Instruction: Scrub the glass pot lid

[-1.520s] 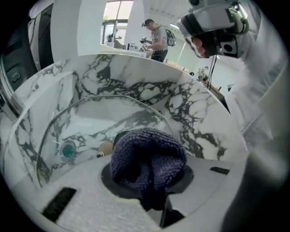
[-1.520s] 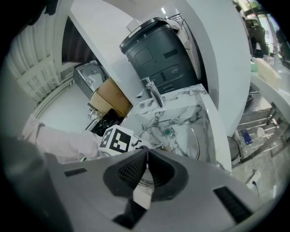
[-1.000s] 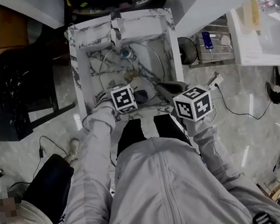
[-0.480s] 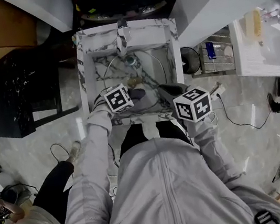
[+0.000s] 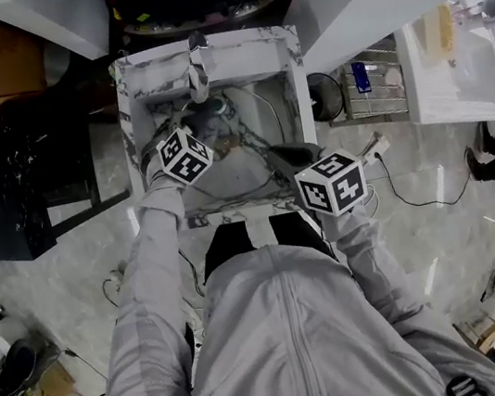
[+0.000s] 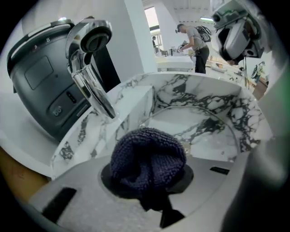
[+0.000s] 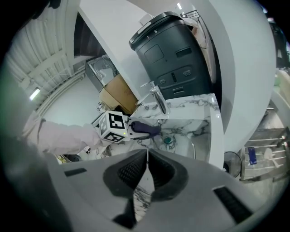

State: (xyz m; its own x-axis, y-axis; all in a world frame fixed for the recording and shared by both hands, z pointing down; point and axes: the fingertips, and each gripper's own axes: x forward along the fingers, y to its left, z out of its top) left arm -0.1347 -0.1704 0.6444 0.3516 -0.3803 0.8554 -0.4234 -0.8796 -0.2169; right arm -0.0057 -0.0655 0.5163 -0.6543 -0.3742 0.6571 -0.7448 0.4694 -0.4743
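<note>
Your left gripper (image 6: 148,183) has its jaws clamped on a dark knitted cloth (image 6: 149,154), which bulges out ahead of the pads as a rounded wad. In the head view that gripper sits at upper centre of the frame. It reaches over the marble sink (image 5: 247,51) just below the faucet (image 5: 197,64), with its marker cube toward the left side of the basin. The glass pot lid (image 6: 201,129) lies inside the sink. In the left gripper view its thin rim draws a wide arc across the middle and right of the frame, and the marble veins show through the glass. The cloth is held on the near side of that arc; whether it touches the glass you cannot tell. Your right gripper (image 7: 147,168) is at the sink's lower right corner in the head view, with its cube just outside the basin. Its jaws are closed against each other with only a pale hairline between the pads, and you cannot tell whether that line is the lid's rim. In the right gripper view the left gripper shows at centre left, the cloth poking out toward the greenish drain (image 7: 168,140). A dark appliance (image 6: 41,81) stands behind the faucet at the upper left of the left gripper view, and a person (image 6: 195,41) stands far back at top centre.
</note>
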